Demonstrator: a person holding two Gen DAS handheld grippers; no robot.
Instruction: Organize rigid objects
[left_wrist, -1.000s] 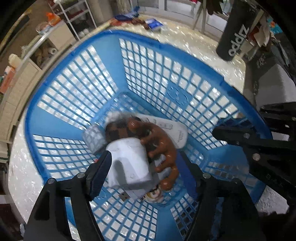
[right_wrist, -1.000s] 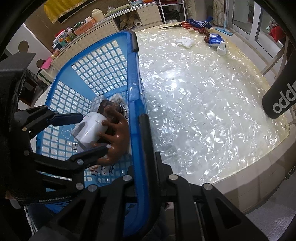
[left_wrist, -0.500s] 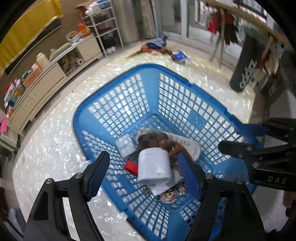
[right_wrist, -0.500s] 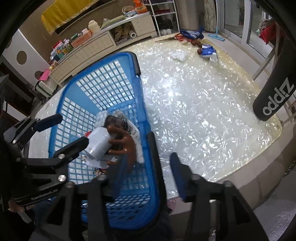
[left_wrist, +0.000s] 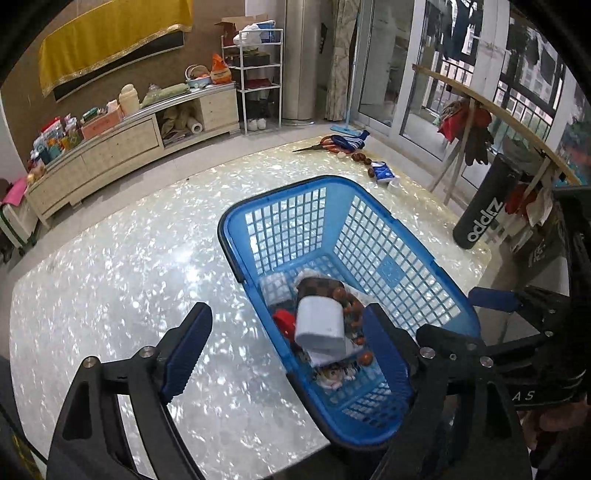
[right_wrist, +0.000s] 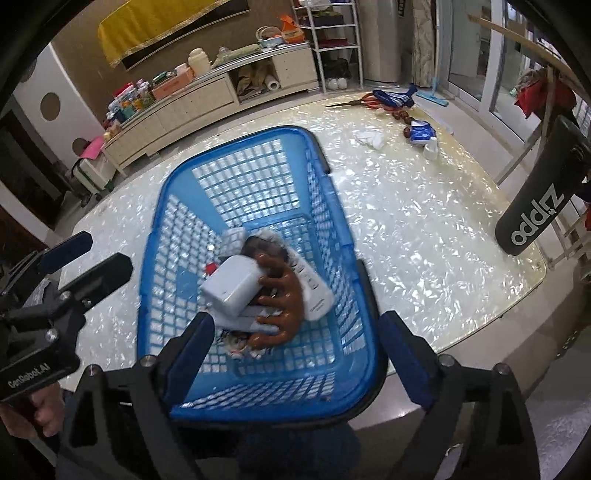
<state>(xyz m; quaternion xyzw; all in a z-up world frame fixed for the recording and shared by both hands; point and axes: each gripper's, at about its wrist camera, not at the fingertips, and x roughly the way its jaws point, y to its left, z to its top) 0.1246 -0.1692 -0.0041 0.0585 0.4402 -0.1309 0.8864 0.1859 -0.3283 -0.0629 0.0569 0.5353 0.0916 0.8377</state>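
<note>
1. Blue basket (right_wrist: 334, 206): latticed plastic, standing on the pearly white surface (right_wrist: 424, 236) at its near edge, with a dark rim handle folded down along its side.
2. White box-shaped device (right_wrist: 232, 286): lies on top of the heap in the near half of the basket, tilted, partly covering the things beneath it.
3. Brown comb-like object (right_wrist: 286, 295): glossy, with thick prongs; lies just beside the white device, prongs touching it.
4. White remote control (right_wrist: 314, 291): under the brown object, angled towards the basket's right wall.
5. Brown checked pouch (left_wrist: 319, 286): behind the white device, partly hidden by it.
6. Small red item (left_wrist: 284, 319): beside the white device on the basket floor; what it is cannot be told.
7. Left hand-held gripper (left_wrist: 284, 347): jaws spread wide and just been opening, nothing held; it hangs above the basket's near end, clear of the contents.
8. Right hand-held gripper (right_wrist: 295, 347): jaws have just been opening and stand wide, gripping nothing; the basket's near end shows between them, untouched.
9. Black cylinder (right_wrist: 535, 199) with white lettering: hangs at the far right edge of the surface.
10. Scissors (right_wrist: 354, 101), a blue packet (right_wrist: 421, 131) and crumpled white tissue (right_wrist: 369, 138): far end of the surface, well apart from the basket.
</note>
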